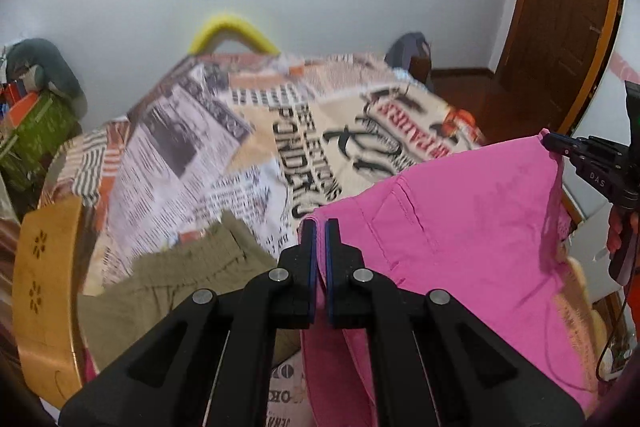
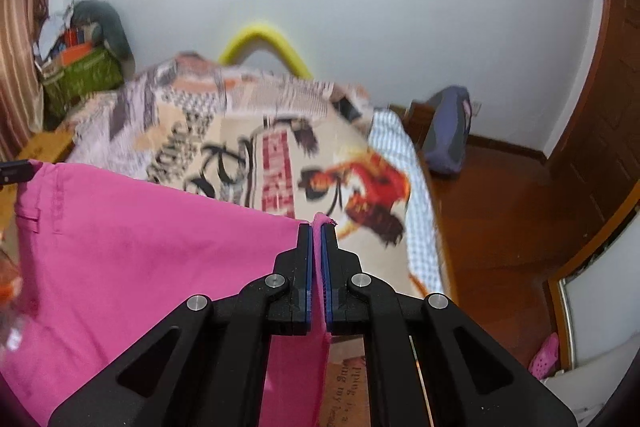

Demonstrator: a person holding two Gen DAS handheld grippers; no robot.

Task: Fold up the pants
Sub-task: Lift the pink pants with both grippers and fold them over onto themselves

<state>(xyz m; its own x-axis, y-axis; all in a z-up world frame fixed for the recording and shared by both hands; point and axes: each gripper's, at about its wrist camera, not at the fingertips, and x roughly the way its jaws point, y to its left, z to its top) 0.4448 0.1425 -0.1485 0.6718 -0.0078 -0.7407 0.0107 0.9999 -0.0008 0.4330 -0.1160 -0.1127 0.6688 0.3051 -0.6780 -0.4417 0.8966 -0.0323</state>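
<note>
The pink pants (image 1: 472,219) hang in the air above the bed, stretched by their top edge between my two grippers. My left gripper (image 1: 320,227) is shut on one corner of the pink cloth. My right gripper (image 2: 318,227) is shut on the other corner, and it also shows at the right edge of the left wrist view (image 1: 550,143). In the right wrist view the pink pants (image 2: 140,247) spread to the left, with the left gripper's tip (image 2: 16,169) at the far edge. The lower part of the pants is hidden below the grippers.
A bed with a newspaper-print cover (image 1: 224,147) lies below. Olive-green pants (image 1: 176,275) lie on its near left part. A wooden footboard (image 1: 44,287) is at left. A yellow curved bar (image 1: 232,31) stands behind the bed. A blue backpack (image 2: 448,135) and wooden door (image 1: 560,7) are at right.
</note>
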